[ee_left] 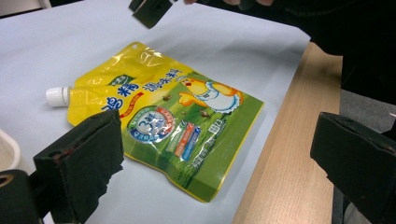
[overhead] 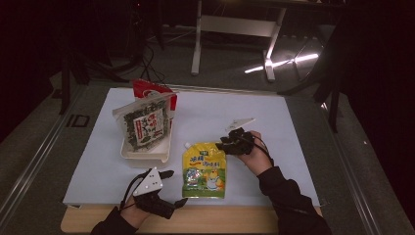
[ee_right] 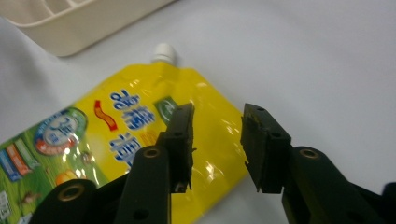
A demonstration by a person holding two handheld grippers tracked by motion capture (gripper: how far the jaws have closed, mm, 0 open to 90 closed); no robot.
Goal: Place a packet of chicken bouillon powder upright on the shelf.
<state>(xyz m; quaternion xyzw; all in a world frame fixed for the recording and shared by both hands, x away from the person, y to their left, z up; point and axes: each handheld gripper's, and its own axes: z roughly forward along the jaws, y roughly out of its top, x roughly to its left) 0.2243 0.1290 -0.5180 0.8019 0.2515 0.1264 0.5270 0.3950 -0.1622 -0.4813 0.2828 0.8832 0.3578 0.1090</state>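
Observation:
A yellow and green spouted pouch (overhead: 204, 169) (ee_left: 168, 121) (ee_right: 116, 135) lies flat on the white sheet, its white cap (ee_left: 58, 95) (ee_right: 164, 52) pointing toward the tray. My right gripper (overhead: 222, 144) (ee_right: 217, 116) hovers just above the pouch's top corner beside the spout. Its jaws stand apart with nothing between them. My left gripper (overhead: 173, 188) (ee_left: 219, 158) rests near the table's front edge, left of the pouch's bottom, jaws wide open and empty.
A white tray (overhead: 147, 155) (ee_right: 70, 23) stands left of the pouch, holding an upright seaweed snack pack (overhead: 144, 125) and a red pack (overhead: 151, 90) behind it. The wooden table edge (overhead: 220, 220) (ee_left: 289, 163) runs along the front.

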